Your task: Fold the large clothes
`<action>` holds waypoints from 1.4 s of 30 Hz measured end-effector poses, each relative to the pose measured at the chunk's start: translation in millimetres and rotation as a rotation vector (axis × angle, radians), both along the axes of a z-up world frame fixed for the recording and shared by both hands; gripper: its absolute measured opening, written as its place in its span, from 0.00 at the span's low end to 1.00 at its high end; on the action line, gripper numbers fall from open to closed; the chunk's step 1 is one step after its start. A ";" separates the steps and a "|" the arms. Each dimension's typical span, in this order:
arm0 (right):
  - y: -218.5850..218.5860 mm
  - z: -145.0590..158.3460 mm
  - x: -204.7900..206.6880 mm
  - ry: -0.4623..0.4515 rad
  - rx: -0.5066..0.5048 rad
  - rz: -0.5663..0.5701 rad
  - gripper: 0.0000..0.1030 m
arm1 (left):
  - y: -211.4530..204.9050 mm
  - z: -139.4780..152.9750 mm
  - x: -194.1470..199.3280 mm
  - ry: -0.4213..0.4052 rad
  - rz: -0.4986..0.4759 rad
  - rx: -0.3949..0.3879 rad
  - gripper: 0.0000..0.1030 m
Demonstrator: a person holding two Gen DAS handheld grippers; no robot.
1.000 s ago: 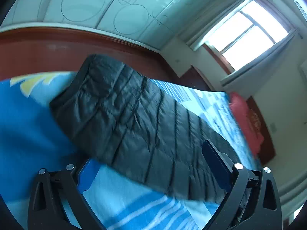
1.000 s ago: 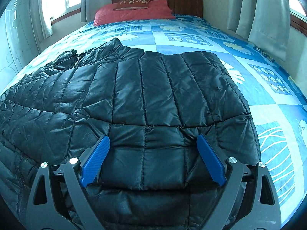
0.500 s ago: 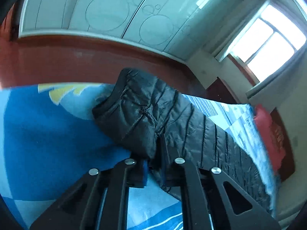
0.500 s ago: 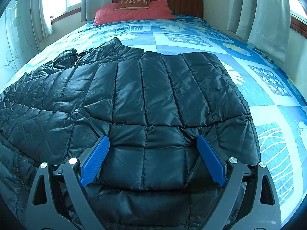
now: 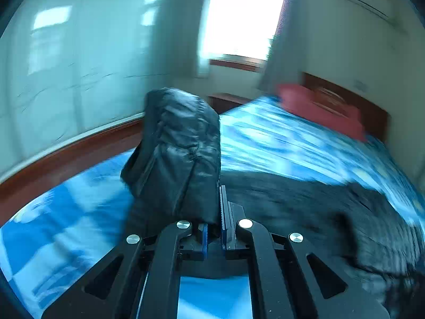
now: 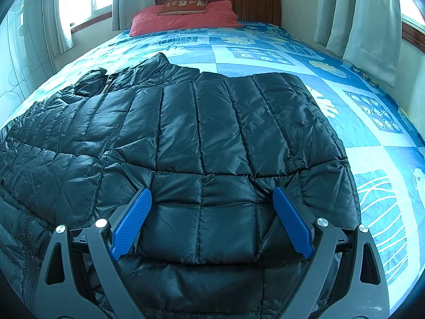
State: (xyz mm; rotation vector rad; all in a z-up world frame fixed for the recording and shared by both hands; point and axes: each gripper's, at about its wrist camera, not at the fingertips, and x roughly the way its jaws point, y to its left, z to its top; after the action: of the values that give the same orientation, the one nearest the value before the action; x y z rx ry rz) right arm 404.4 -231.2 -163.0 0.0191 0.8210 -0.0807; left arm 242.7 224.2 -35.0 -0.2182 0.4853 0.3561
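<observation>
A black quilted puffer jacket (image 6: 212, 138) lies spread on the blue patterned bedspread (image 6: 265, 53), one sleeve folded across its body. My right gripper (image 6: 211, 222) rests open on the jacket's near edge, blue pads (image 6: 131, 223) wide apart with padding bulging between them. In the blurred left wrist view my left gripper (image 5: 213, 228) is shut on the jacket's other sleeve (image 5: 180, 154), which stands lifted above the bed in front of the camera. The rest of the jacket (image 5: 318, 212) lies dark to the right of it.
A red pillow (image 6: 183, 17) and a wooden headboard (image 6: 255, 2) sit at the far end of the bed. Curtained windows (image 6: 372, 26) flank both sides. A pale wardrobe wall (image 5: 66, 66) with a wooden base runs along the left side.
My left gripper closed on the sleeve end, then swung it up off the bed while rolling, so its view now faces the window and pillow. The right gripper stayed still.
</observation>
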 end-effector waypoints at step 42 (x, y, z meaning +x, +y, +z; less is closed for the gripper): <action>7.3 2.0 6.1 0.026 -0.041 -0.006 0.90 | -158.8 -23.1 19.4 0.171 -0.414 0.010 0.71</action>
State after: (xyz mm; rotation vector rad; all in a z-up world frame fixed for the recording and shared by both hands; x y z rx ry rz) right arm 410.5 -223.9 -161.0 -0.0185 0.8449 -0.1037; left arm 262.1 65.4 -58.1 -0.0735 0.6815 -0.0288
